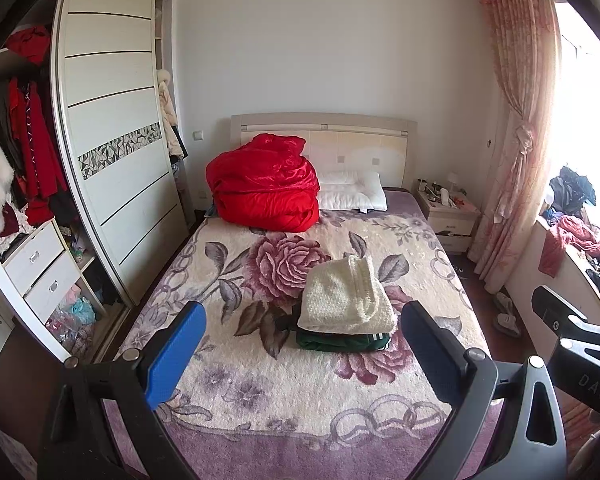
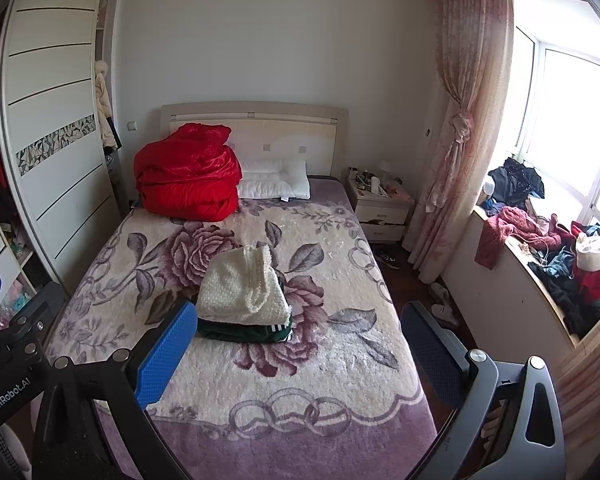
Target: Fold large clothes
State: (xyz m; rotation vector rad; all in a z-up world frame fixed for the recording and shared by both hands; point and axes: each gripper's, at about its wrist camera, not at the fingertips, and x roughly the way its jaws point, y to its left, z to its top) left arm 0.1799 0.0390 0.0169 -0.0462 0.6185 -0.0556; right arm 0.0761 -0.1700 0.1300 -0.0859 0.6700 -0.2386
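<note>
A folded cream knit sweater (image 1: 346,300) lies on top of a folded dark green garment with white stripes (image 1: 342,342) in the middle of the bed (image 1: 260,400). The stack also shows in the right wrist view, sweater (image 2: 242,292) over green garment (image 2: 246,332). My left gripper (image 1: 304,352) is open and empty, held above the bed's foot, short of the stack. My right gripper (image 2: 296,354) is open and empty, also above the bed's foot, to the right of the left one. Each gripper's body shows at the edge of the other's view.
A red quilt bundle (image 1: 264,188) and a white pillow (image 1: 352,192) lie at the headboard. An open wardrobe (image 1: 112,152) with hanging clothes stands left. A nightstand (image 2: 380,208), a pink curtain (image 2: 460,140) and a windowsill piled with clothes (image 2: 560,260) are right. Slippers (image 2: 444,304) lie on the floor.
</note>
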